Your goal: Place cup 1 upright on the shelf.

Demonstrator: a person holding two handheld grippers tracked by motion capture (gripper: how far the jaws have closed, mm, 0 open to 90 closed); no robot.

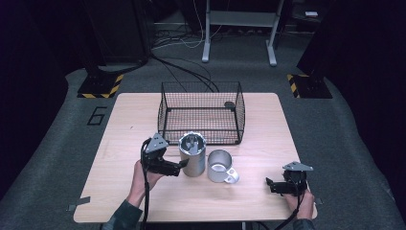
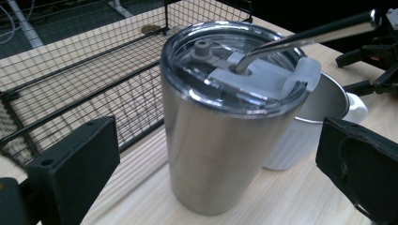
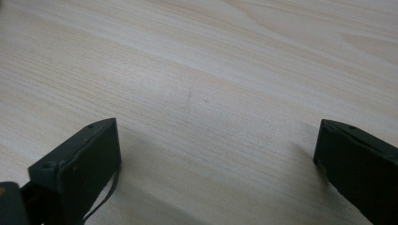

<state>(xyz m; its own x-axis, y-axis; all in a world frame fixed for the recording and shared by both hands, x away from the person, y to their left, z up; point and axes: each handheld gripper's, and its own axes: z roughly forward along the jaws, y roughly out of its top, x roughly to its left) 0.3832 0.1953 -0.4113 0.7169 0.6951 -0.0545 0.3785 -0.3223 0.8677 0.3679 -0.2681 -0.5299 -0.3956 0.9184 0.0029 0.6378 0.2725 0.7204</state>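
Left gripper view shows the left gripper (image 2: 216,159) with its two black jaws wide apart, one on each side of a shiny metal cup (image 2: 220,126). The jaws do not touch the cup, so the gripper holds nothing. The cup stands upright on the desk (image 2: 291,197). It has a clear lid (image 2: 263,75), and a metal straw (image 2: 305,35) sticks out of the lid and leans to one side. Just behind the cup is a white mug (image 2: 305,136). A black wire basket (image 2: 70,84) stands past the cup.

In the high view, the left gripper (image 1: 181,166) is right beside the cup (image 1: 192,155), in the middle of the desk. The mug (image 1: 220,166) sits next to the cup on the other side.

The right gripper (image 1: 268,184) rests near the desk's right edge, well away from the cup. Its jaws are wide apart over bare wood and hold nothing.
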